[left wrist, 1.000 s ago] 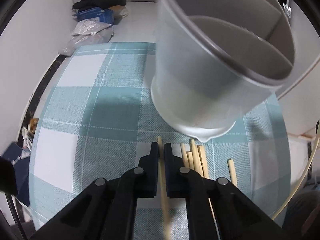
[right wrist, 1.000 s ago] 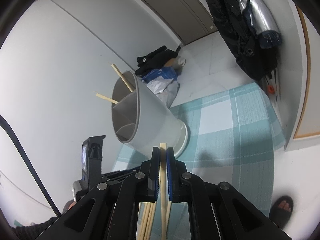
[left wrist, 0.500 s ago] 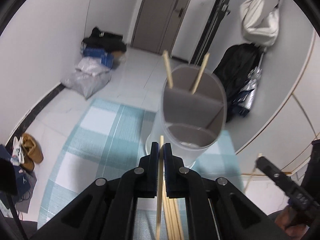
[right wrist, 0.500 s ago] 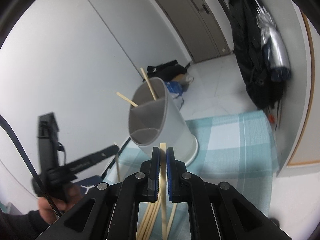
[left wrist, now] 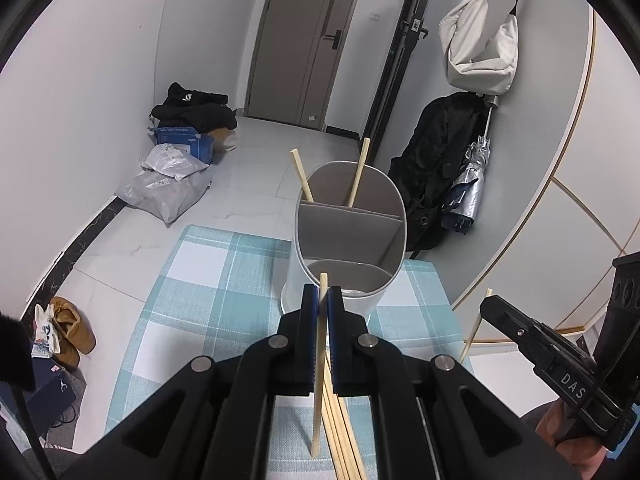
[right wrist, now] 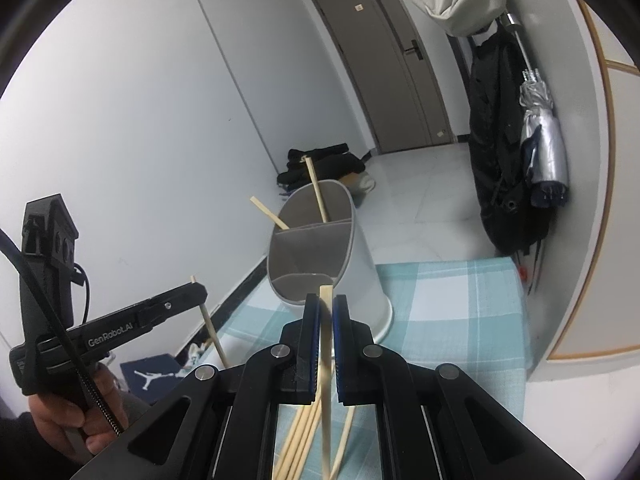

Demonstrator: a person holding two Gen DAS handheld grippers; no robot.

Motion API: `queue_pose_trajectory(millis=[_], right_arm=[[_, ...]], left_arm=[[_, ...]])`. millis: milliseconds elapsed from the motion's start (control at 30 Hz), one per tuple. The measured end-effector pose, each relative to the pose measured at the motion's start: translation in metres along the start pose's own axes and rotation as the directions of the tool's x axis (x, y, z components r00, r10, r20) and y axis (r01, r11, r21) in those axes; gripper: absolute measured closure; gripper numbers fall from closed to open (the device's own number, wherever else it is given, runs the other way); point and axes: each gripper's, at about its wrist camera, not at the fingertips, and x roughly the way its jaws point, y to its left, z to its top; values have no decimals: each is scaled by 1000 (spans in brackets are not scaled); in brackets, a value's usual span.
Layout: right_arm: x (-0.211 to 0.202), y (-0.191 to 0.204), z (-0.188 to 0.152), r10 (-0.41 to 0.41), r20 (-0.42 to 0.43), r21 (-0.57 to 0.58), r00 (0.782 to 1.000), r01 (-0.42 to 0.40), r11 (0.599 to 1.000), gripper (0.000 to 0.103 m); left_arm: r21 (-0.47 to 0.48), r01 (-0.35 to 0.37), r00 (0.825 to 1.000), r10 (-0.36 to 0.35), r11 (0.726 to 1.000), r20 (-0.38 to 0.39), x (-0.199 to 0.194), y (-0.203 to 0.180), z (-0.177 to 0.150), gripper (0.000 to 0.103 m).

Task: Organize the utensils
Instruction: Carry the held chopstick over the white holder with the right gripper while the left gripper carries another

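My left claw [left wrist: 322, 299] pinches one chopstick [left wrist: 319, 364] and my right claw [right wrist: 327, 309] pinches another chopstick [right wrist: 327, 376], both sticks standing straight up near the grey holder [left wrist: 347, 240] on the blue checked cloth [left wrist: 208, 292], with a door [left wrist: 302, 40] across the white floor.

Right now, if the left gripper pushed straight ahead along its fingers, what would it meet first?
Probably the near rim of the grey utensil holder: the left gripper, shut on a chopstick, points at it. Depth is uncertain.
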Motion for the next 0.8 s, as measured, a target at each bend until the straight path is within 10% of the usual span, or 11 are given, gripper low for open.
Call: queue_pose_trajectory(millis=[800], right_arm=[[-13,17,37,10,79,-2,997,-10,1000,98]], left_arm=[[123,90,995,-95,988,31,-37,-30,38,101]])
